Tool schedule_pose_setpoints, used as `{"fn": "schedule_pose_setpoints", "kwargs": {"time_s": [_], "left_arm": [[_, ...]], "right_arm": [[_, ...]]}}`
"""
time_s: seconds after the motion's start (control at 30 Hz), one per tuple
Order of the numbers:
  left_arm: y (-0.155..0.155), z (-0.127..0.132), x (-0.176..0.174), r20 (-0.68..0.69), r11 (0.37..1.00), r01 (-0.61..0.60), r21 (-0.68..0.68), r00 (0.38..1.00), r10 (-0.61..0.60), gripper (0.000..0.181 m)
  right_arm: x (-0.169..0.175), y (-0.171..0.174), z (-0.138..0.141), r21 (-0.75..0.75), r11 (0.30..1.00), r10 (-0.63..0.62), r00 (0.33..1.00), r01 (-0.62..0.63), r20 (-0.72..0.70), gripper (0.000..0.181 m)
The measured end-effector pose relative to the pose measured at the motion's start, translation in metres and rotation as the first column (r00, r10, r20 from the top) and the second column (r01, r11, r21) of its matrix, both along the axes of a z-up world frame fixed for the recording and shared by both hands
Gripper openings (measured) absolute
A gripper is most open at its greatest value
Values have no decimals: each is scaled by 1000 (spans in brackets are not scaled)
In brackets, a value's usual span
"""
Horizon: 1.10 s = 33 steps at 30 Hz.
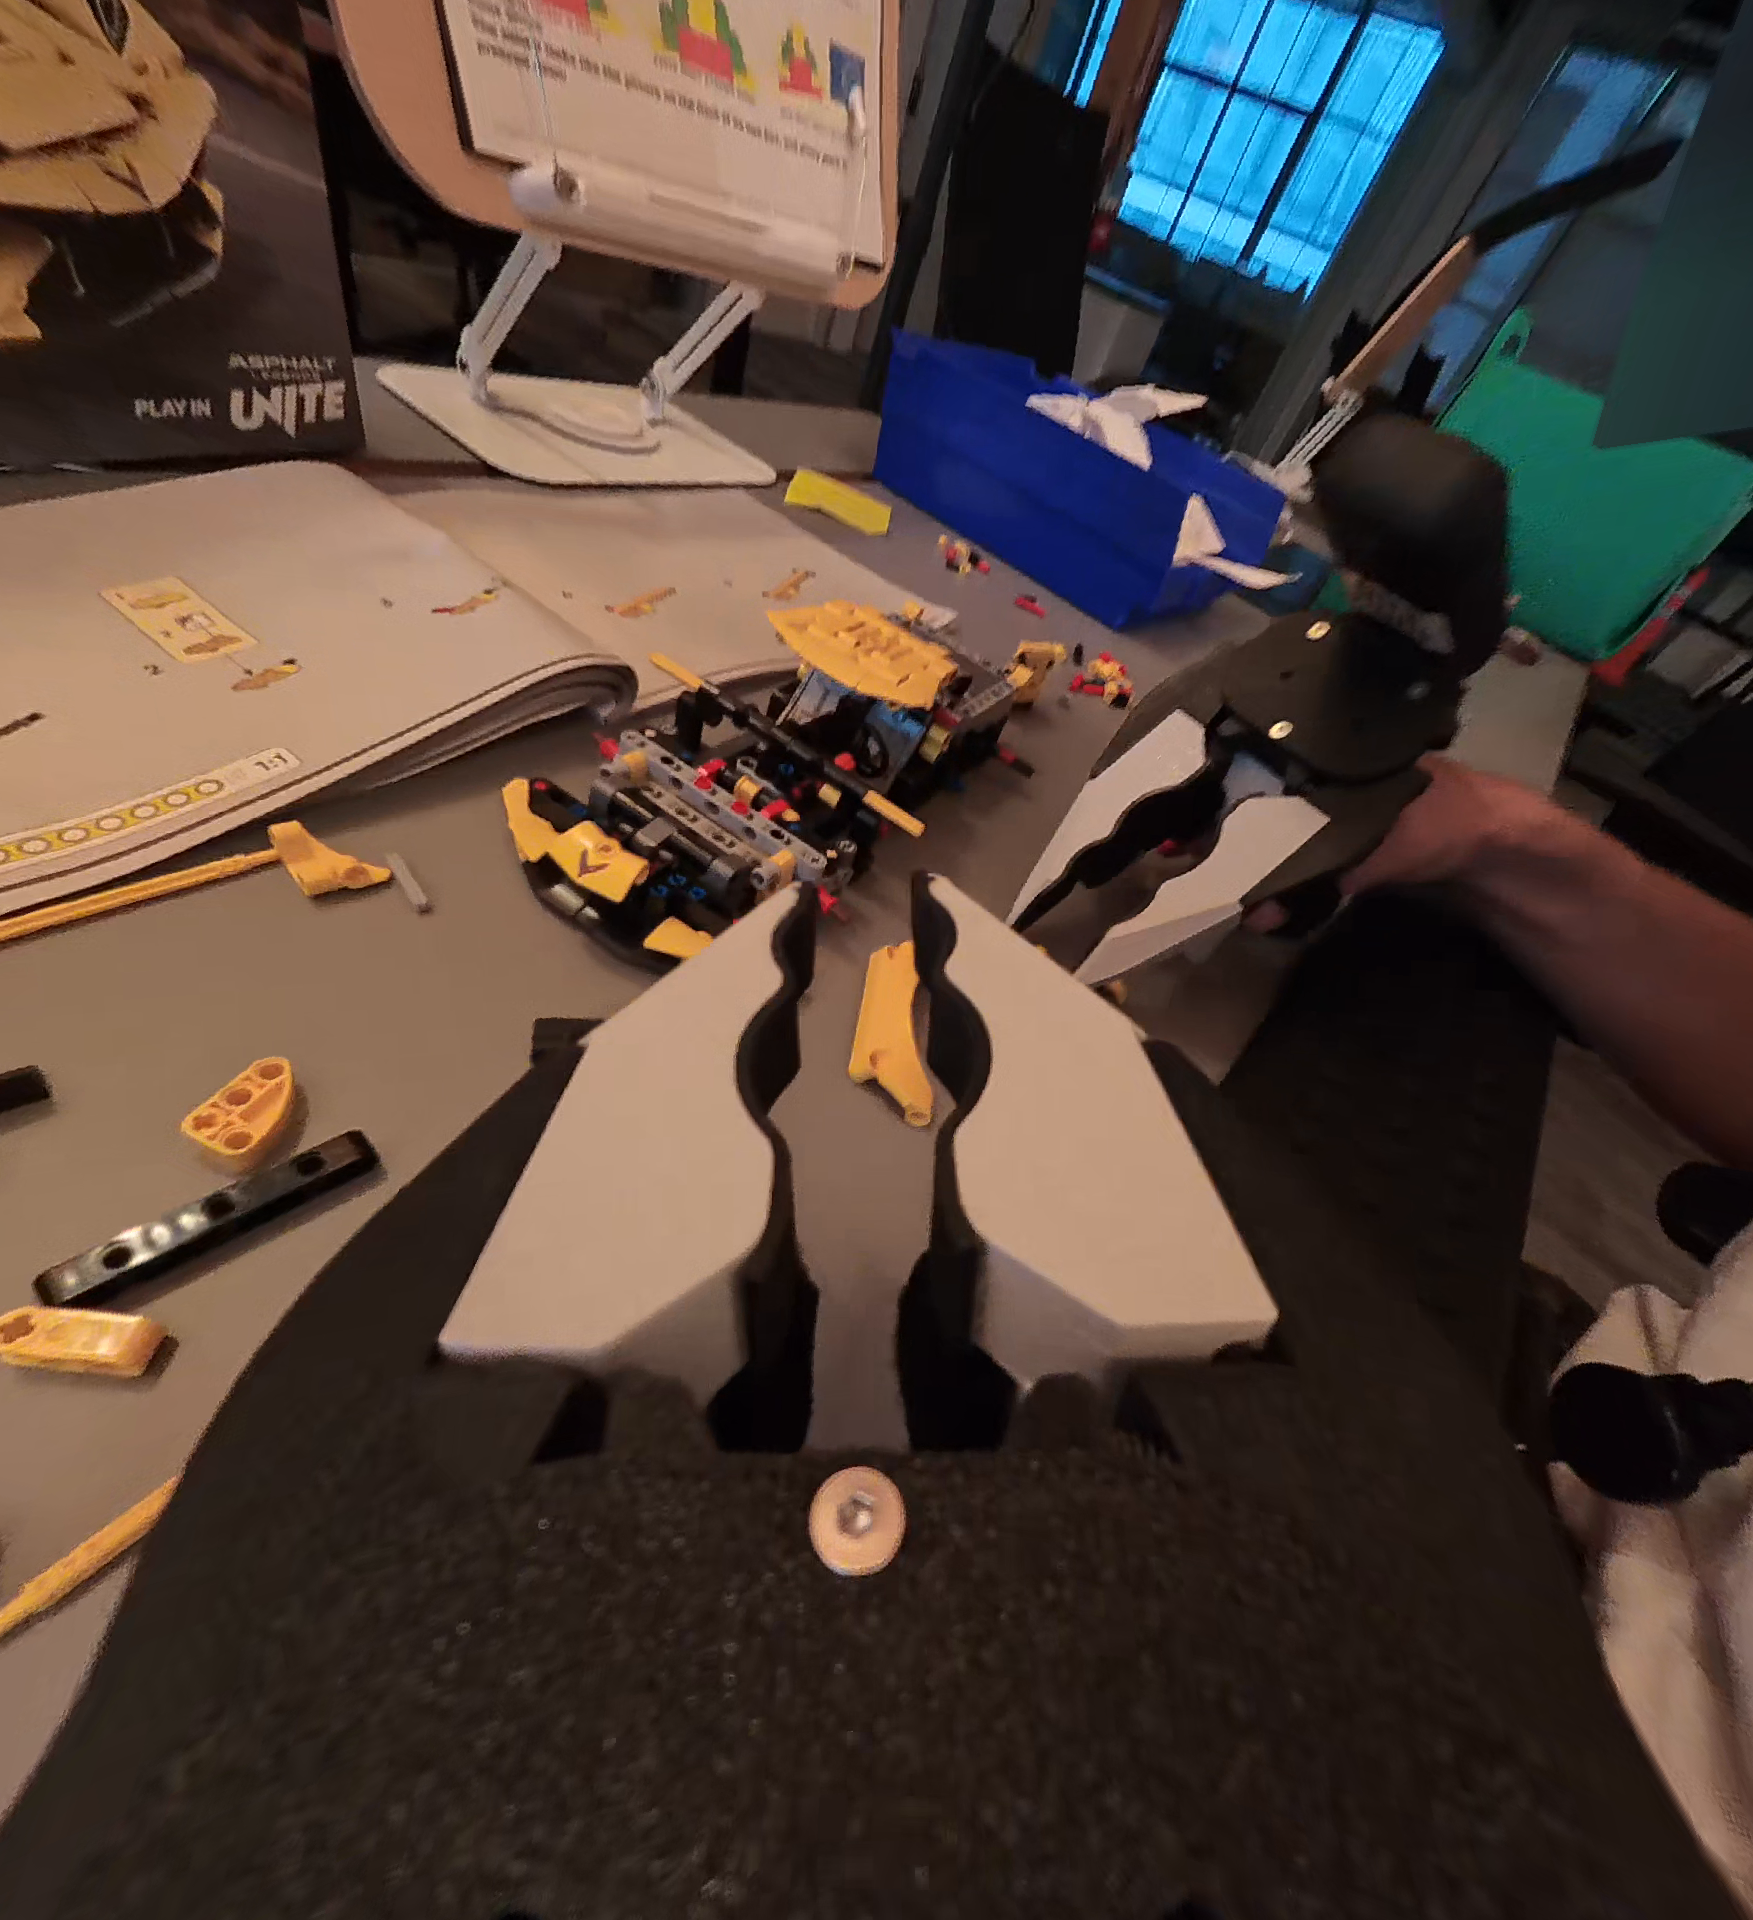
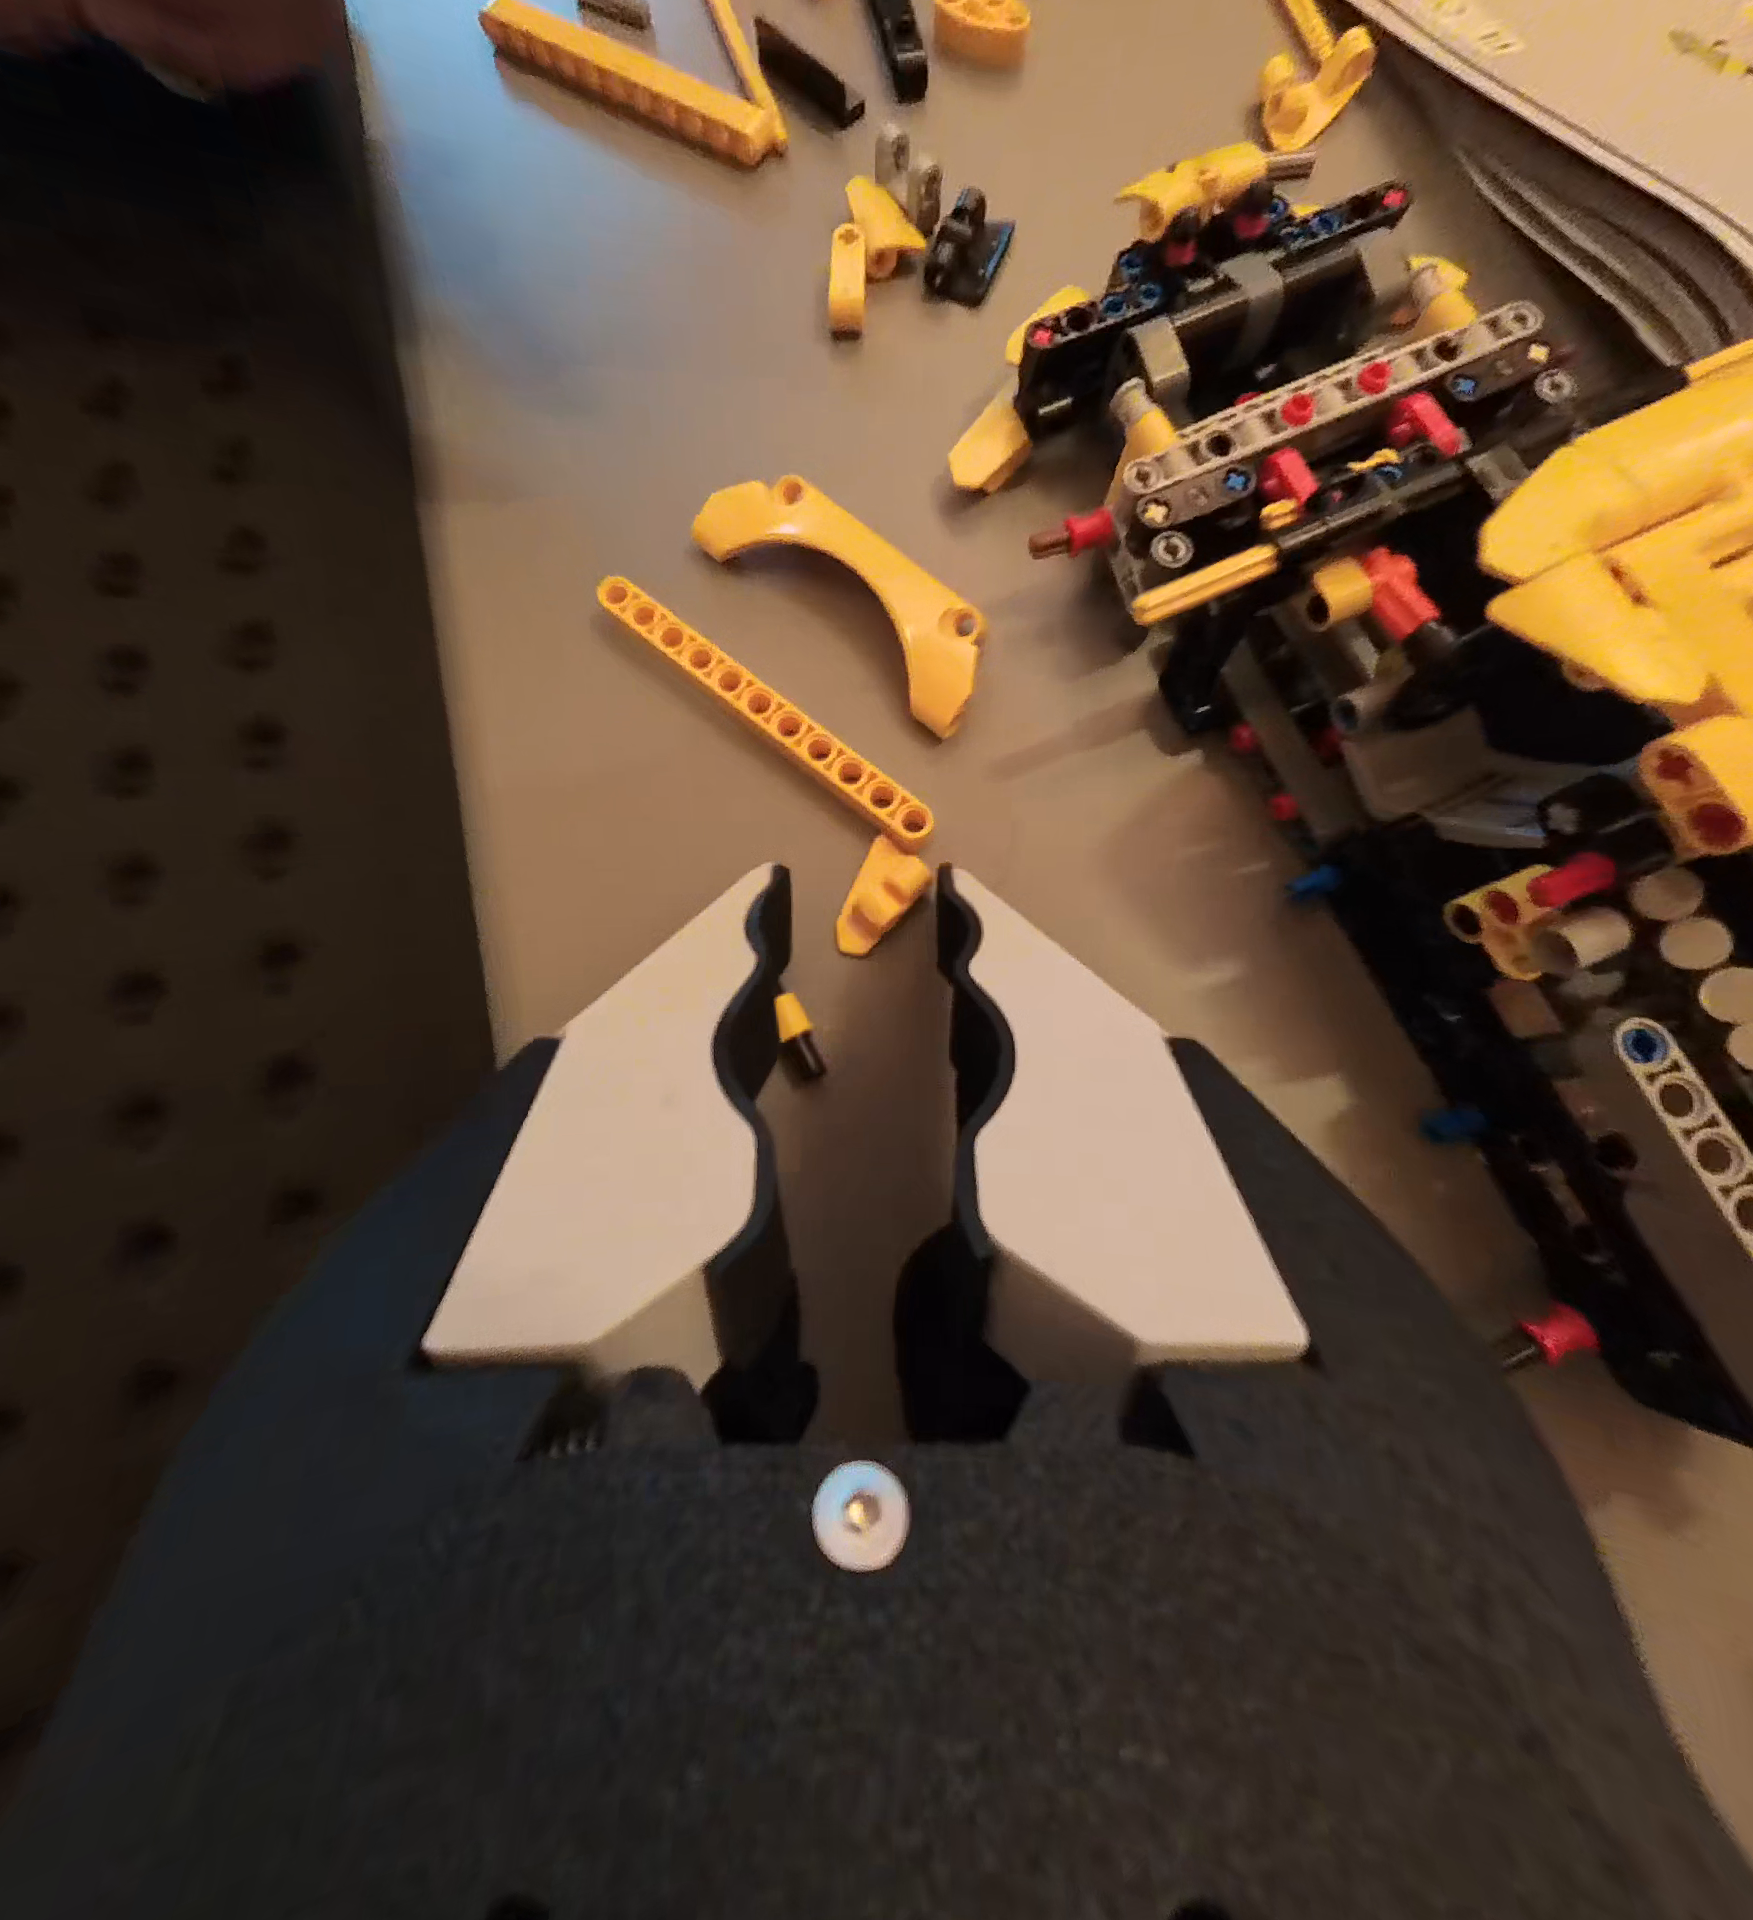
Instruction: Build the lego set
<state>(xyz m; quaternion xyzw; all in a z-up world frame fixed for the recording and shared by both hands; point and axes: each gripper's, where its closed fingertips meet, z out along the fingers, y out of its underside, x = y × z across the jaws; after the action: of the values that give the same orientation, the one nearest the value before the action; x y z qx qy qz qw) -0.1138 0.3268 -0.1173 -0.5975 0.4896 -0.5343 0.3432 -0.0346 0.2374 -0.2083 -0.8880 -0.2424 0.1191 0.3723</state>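
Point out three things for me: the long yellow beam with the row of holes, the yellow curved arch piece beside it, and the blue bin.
long yellow beam point(image 2: 763, 707), right wrist view, mid-length on its holed face.
yellow curved arch piece point(image 2: 877, 577), right wrist view, top of the curve.
blue bin point(image 1: 1017, 488), left wrist view, its near side wall.

Each gripper, the left gripper point(image 1: 859, 914) and the right gripper point(image 2: 861, 899), is built from a rough black body carrying two pale grey fingers point(image 1: 643, 1122) lined with wavy black pads. A round silver screw point(image 1: 857, 1519) is set near each body's middle. A white sleeve point(image 1: 1724, 1538) is worn at the near right.

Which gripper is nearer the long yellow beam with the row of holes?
Right. The right gripper sits just short of the long yellow beam's near end; the left gripper doesn't show it.
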Motion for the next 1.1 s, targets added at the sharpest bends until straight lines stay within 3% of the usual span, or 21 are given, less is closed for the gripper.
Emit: {"fn": "schedule_pose_setpoints", "kwargs": {"time_s": [0.13,0.3,0.43,0.6,0.7,0.77,0.87,1.0,1.1], "left_arm": [[-2,22,-9,167,987,98,-126,983,-76,18],[9,36,-18,275,972,107,-209,960,-46,18],[7,35,-17,268,977,102,-188,962,-49,18],[13,34,-22,242,988,48,-144,970,-11,18],[47,10,-37,43,993,-114,-8,993,114,18],[86,-22,-62,-194,955,-255,153,940,282,18],[110,-45,-100,-378,918,-293,268,845,379,21],[130,-40,-154,-419,851,-373,370,751,511,22],[158,-41,-222,-467,783,-473,404,629,621,25]], "right_arm": [[3,1,-1,4,1000,-13,1000,13,14,20],[5,3,-3,27,1000,-18,997,16,71,8],[10,2,0,5,999,-37,999,37,37,8],[5,6,26,47,996,-72,988,79,-134,8],[-12,14,49,82,993,-60,951,89,-303,8],[-28,22,42,76,996,-28,968,48,-250,8],[-61,44,28,60,998,28,990,-20,-136,8],[-102,70,21,10,996,93,993,-92,-70,8],[-111,80,5,-28,992,123,991,-121,56,8]]}}
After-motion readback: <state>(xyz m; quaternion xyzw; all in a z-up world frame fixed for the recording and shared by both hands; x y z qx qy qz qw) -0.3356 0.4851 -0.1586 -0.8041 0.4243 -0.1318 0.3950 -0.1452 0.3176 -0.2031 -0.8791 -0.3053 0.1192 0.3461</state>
